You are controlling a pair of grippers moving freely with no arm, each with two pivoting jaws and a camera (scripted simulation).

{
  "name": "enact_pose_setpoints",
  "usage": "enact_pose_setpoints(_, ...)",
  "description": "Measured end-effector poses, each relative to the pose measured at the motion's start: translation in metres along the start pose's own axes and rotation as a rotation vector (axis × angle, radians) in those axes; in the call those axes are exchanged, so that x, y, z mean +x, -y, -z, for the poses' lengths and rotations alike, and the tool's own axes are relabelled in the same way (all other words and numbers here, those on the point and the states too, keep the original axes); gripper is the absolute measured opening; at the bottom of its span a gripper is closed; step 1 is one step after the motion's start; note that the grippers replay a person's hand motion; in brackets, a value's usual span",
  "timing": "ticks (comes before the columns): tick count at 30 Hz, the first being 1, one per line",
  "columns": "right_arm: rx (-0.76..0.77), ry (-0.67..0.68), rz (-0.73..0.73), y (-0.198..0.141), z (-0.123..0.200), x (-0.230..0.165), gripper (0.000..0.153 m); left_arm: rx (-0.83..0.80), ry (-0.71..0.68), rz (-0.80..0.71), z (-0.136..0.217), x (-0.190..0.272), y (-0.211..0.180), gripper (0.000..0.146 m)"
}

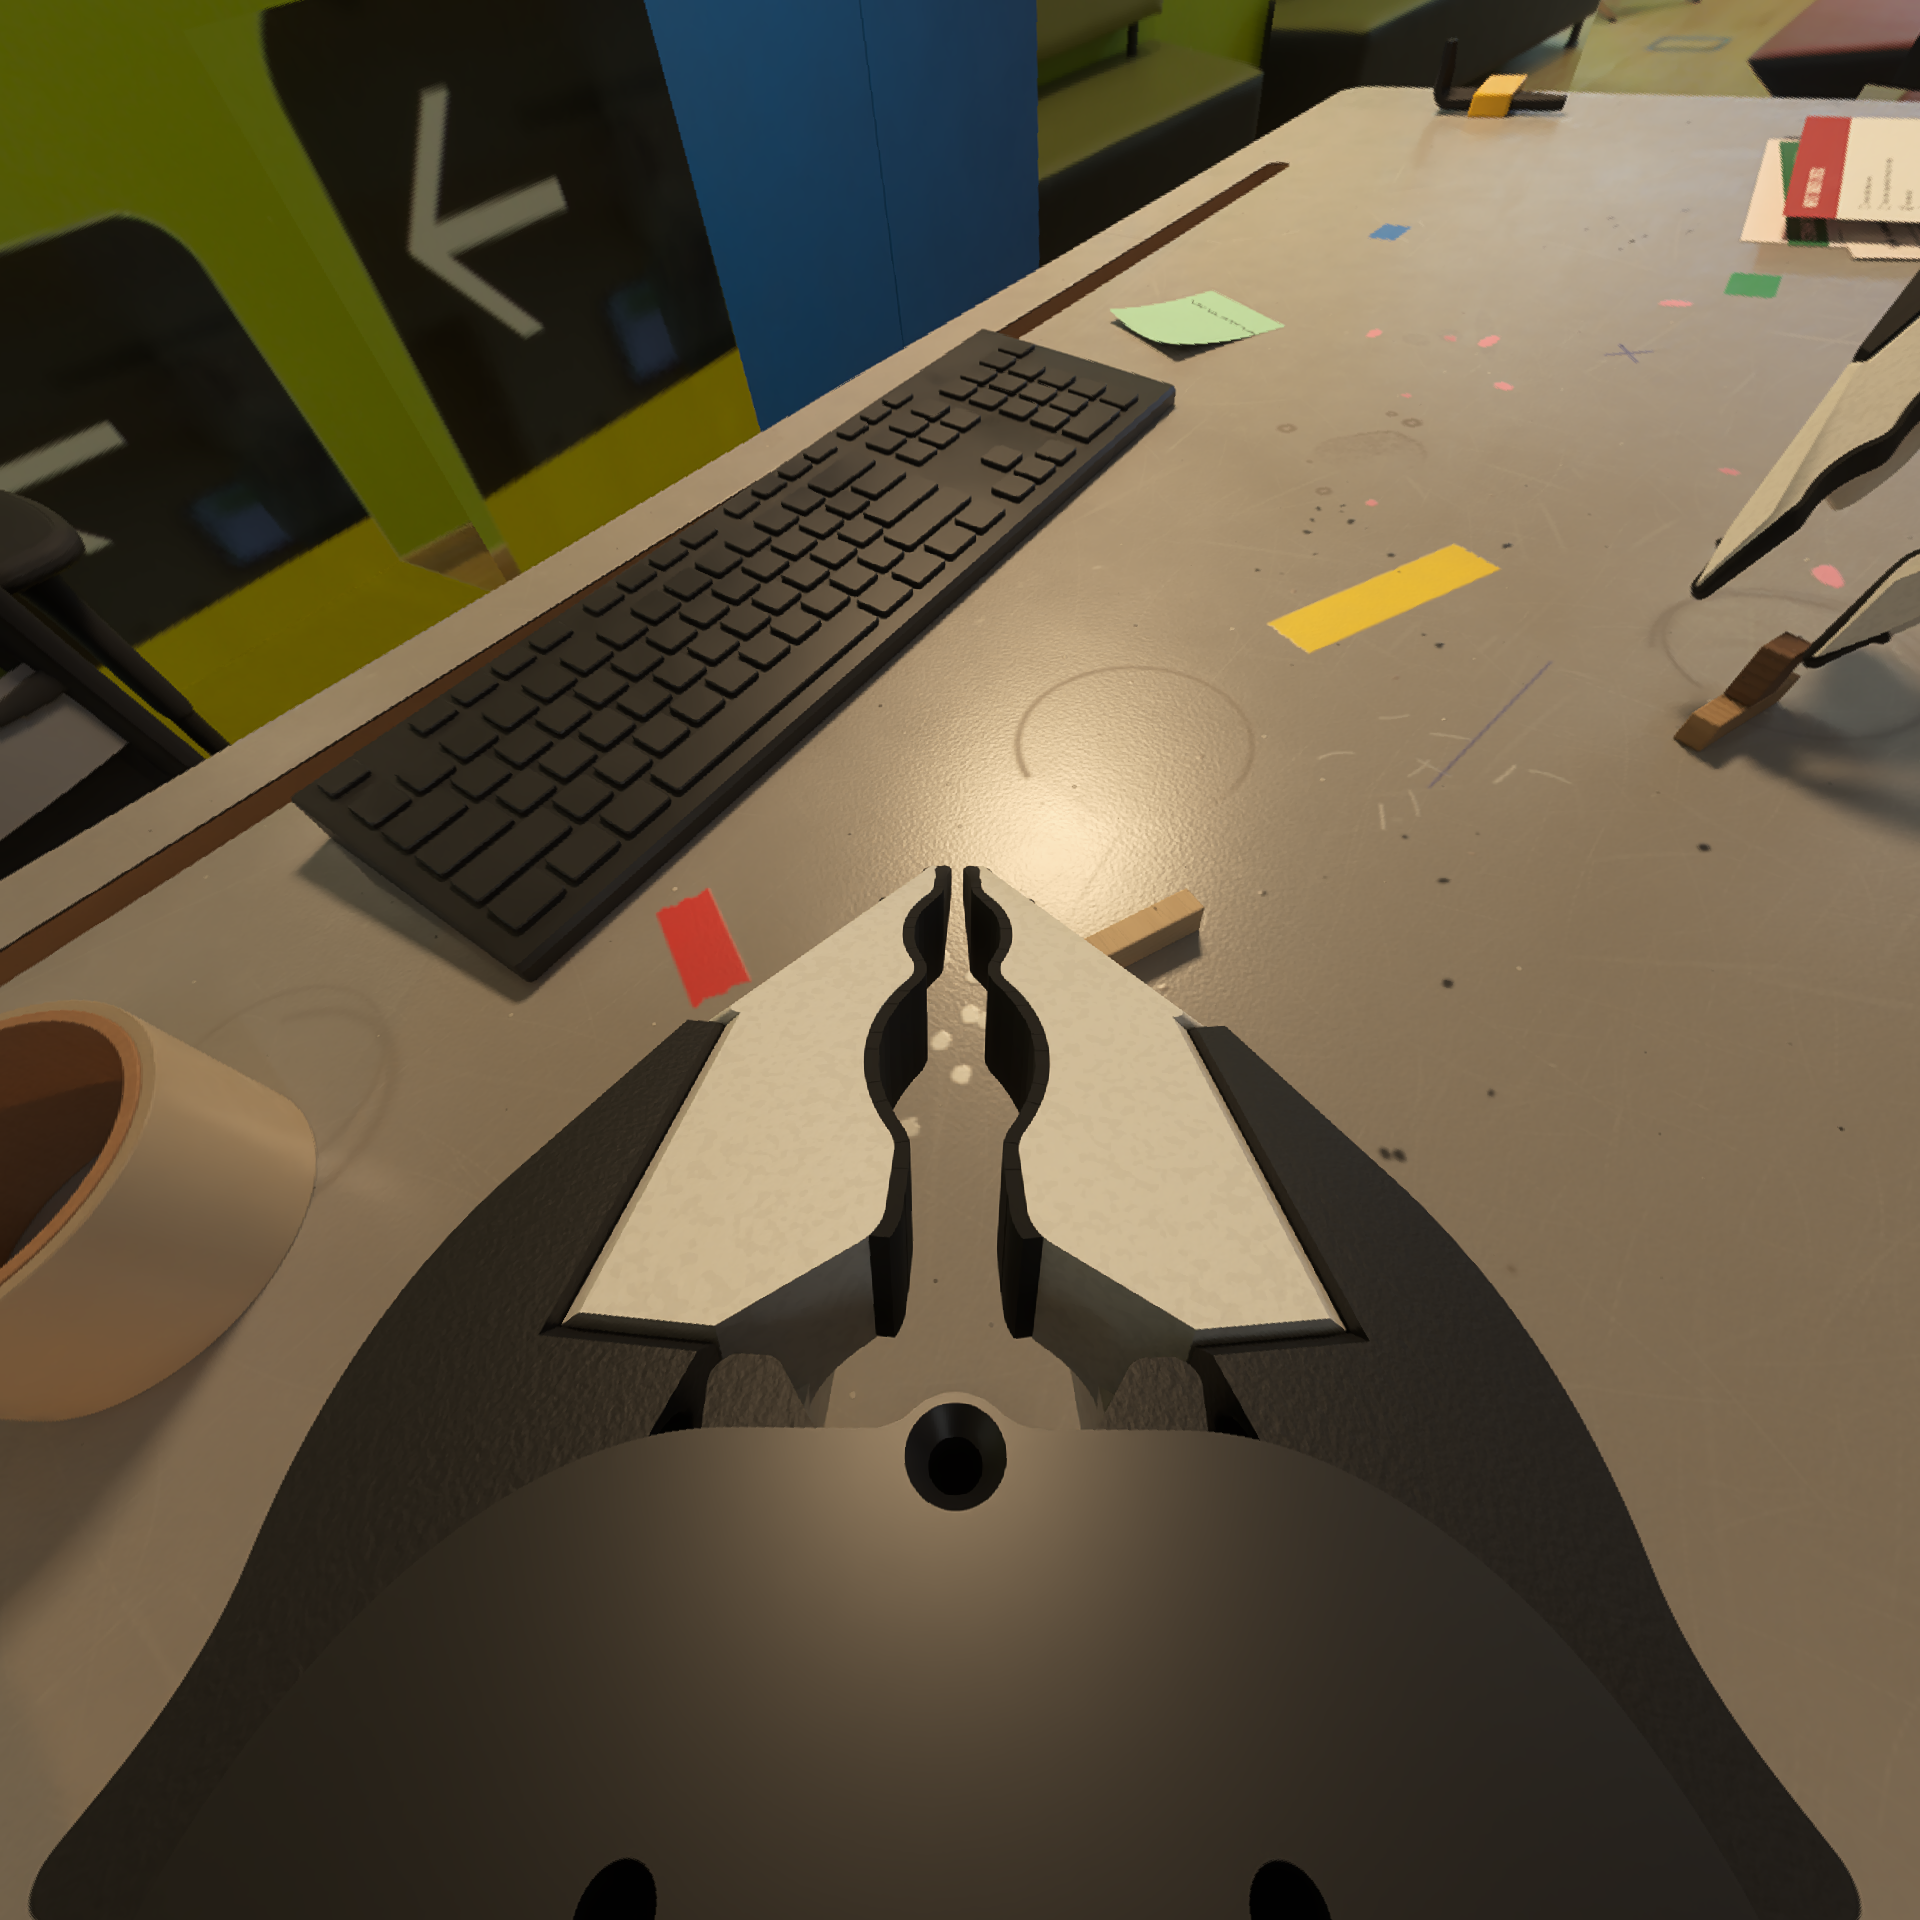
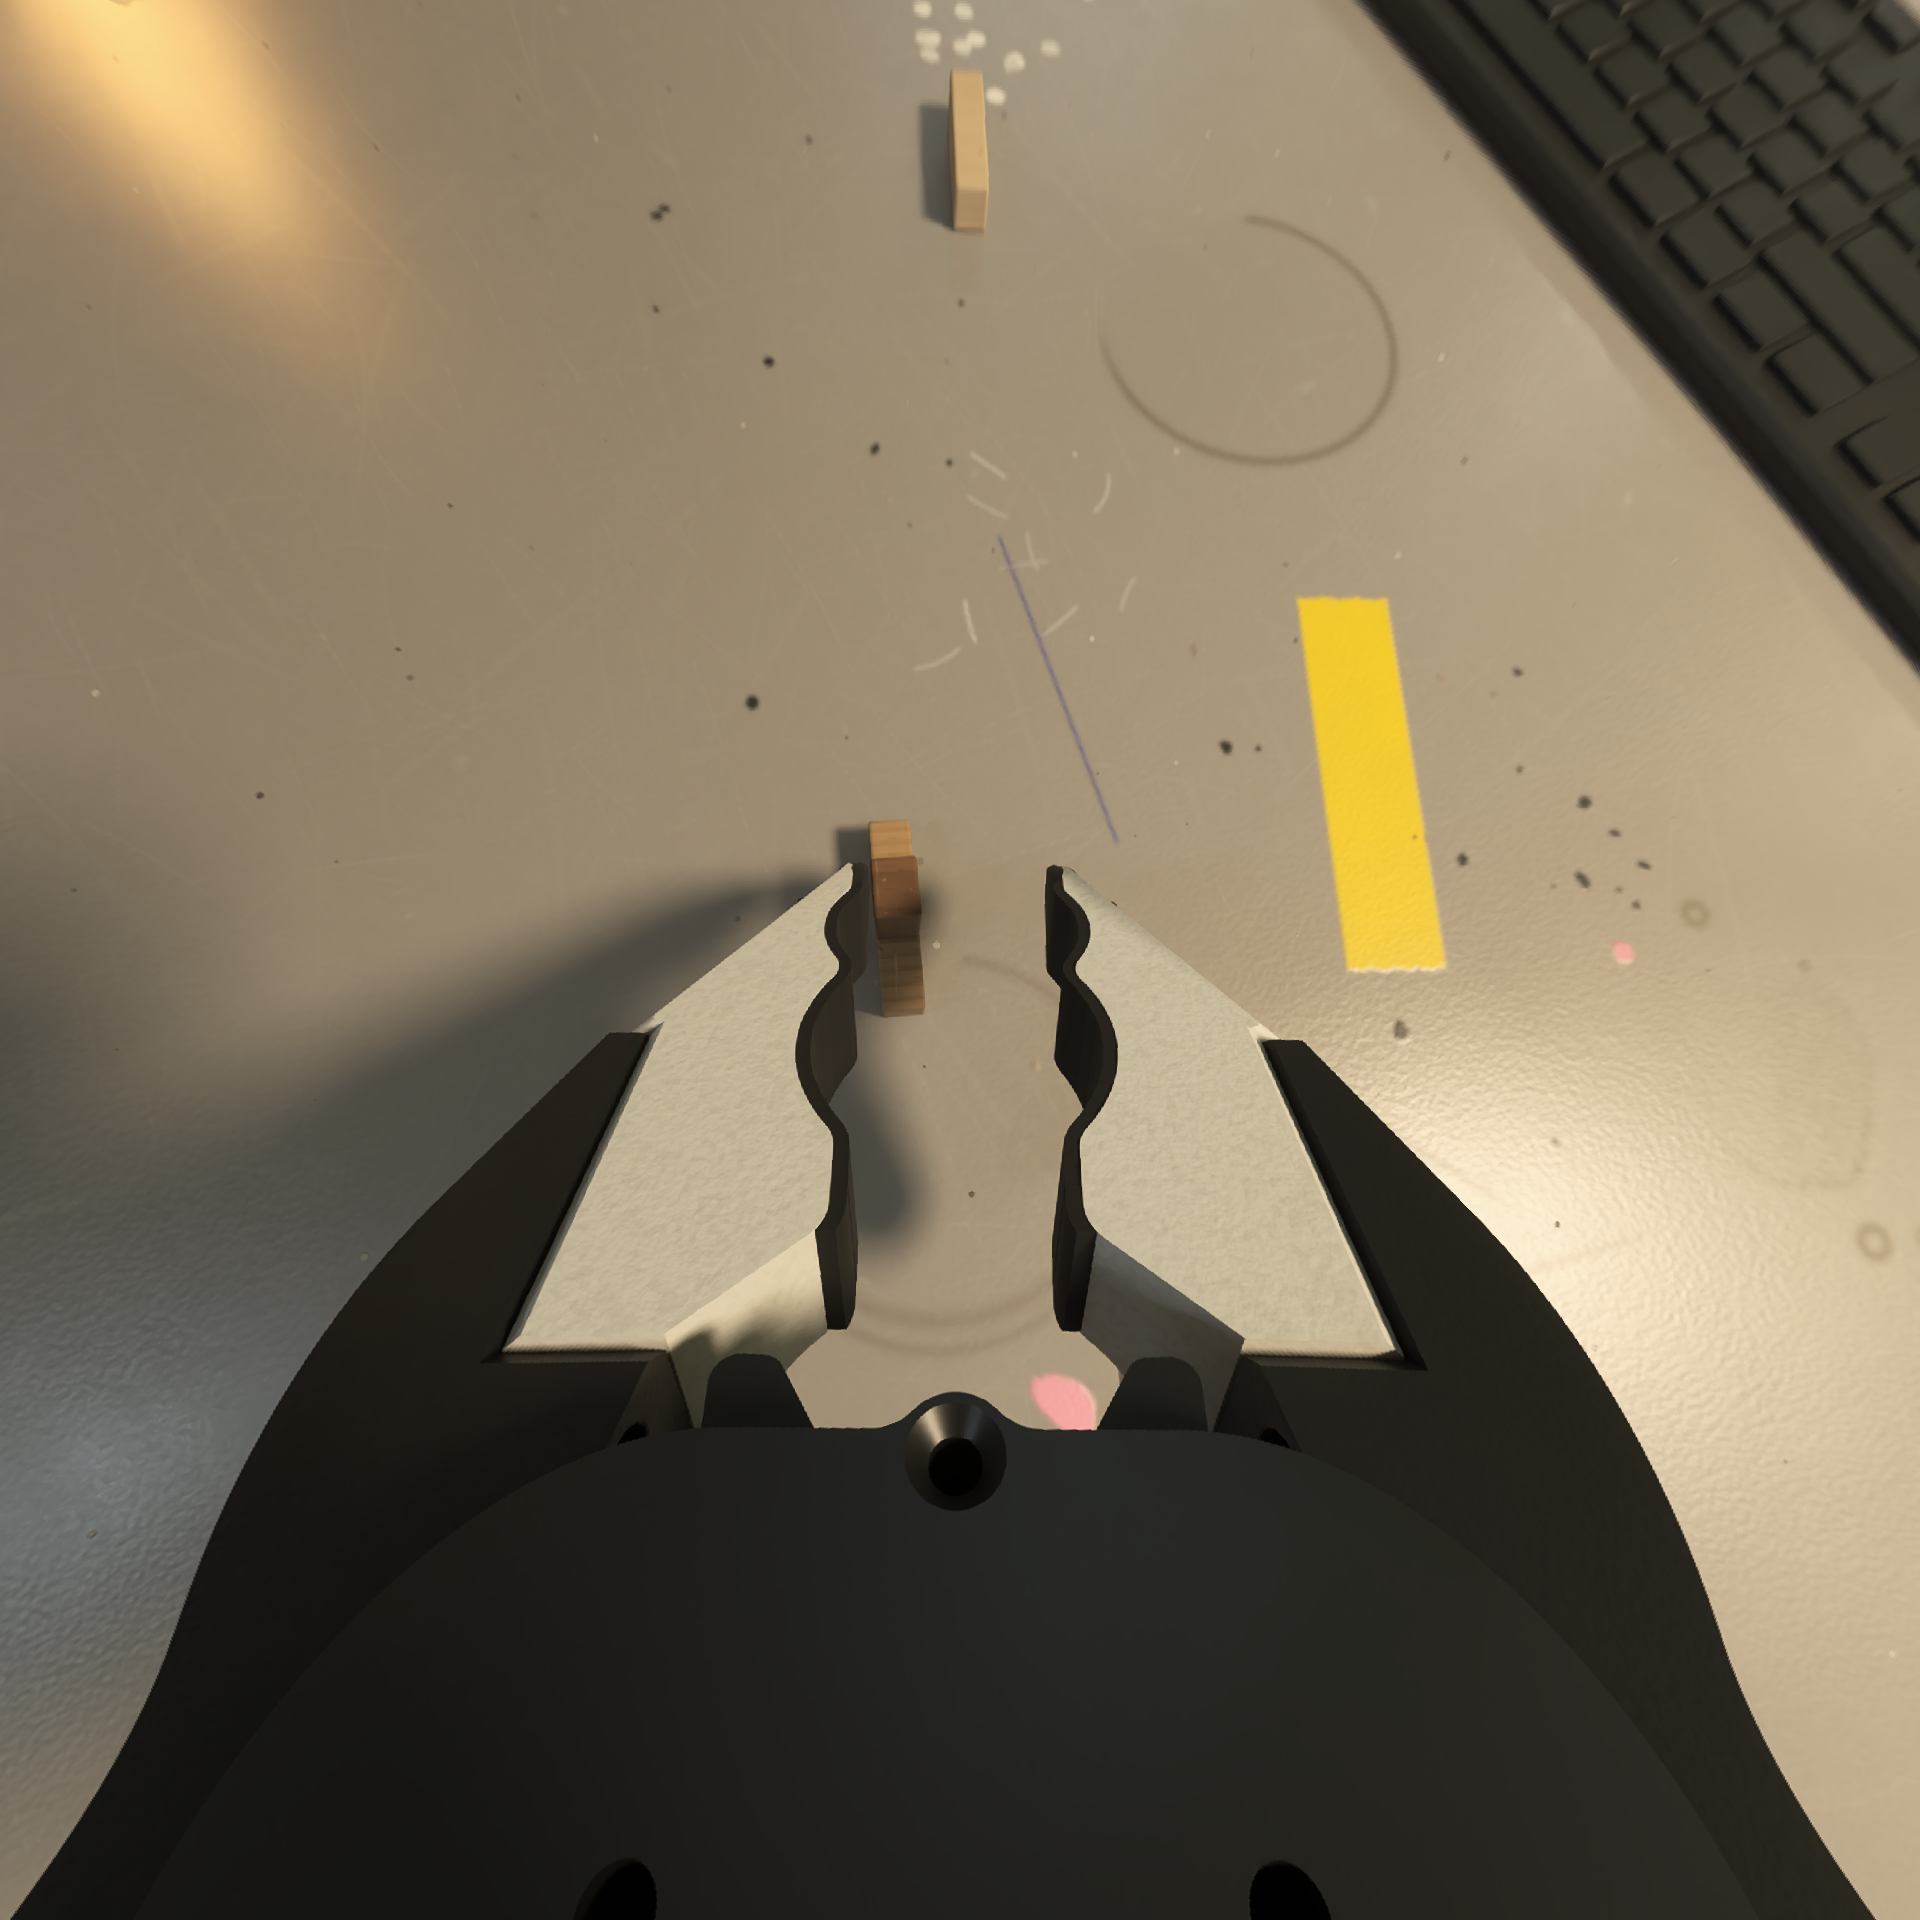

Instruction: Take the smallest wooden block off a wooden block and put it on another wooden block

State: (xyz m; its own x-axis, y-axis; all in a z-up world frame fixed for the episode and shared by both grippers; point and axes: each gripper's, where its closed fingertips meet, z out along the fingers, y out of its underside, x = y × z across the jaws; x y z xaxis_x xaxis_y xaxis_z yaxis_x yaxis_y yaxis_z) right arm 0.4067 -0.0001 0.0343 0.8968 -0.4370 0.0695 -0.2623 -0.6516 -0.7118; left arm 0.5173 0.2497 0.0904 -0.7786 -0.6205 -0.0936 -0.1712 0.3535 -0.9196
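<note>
A small dark wooden block lies on top of a longer, lighter wooden block on the grey table. My right gripper is open and low over the table, and the stack sits between its fingers, close against the left fingertip. A pale wooden block lies alone farther ahead. In the left wrist view my left gripper is shut and empty, with the pale block just right of its tips. At the far right, the right gripper stands over the stack.
A black keyboard lies along the table's far edge and shows in the right wrist view. A tape roll stands at the left. A yellow tape strip, a red tape piece, a green note and papers lie around.
</note>
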Motion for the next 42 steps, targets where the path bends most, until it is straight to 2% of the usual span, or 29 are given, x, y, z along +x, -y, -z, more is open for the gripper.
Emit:
enact_pose_setpoints(12,-0.012,0.056,-0.063,-0.008,-0.014,-0.003,0.041,-0.020,-0.004,-0.025,-0.003,0.003,-0.002,0.003)
enact_pose_setpoints(17,-0.040,0.112,-0.072,-0.011,-0.010,-0.011,0.039,-0.024,0.005,-0.019,-0.002,0.000,-0.003,0.003)
enact_pose_setpoints(24,-0.009,0.040,-0.022,-0.007,-0.013,-0.002,0.041,-0.026,0.004,-0.022,-0.003,0.001,-0.004,0.003)
enact_pose_setpoints(29,0.021,0.056,0.009,-0.006,-0.015,-0.005,0.046,-0.034,0.005,-0.033,-0.004,0.002,-0.004,0.003)
enact_pose_setpoints(42,0.012,0.131,0.013,-0.009,-0.012,-0.015,0.027,-0.031,0.007,-0.035,-0.004,0.002,-0.004,0.004)
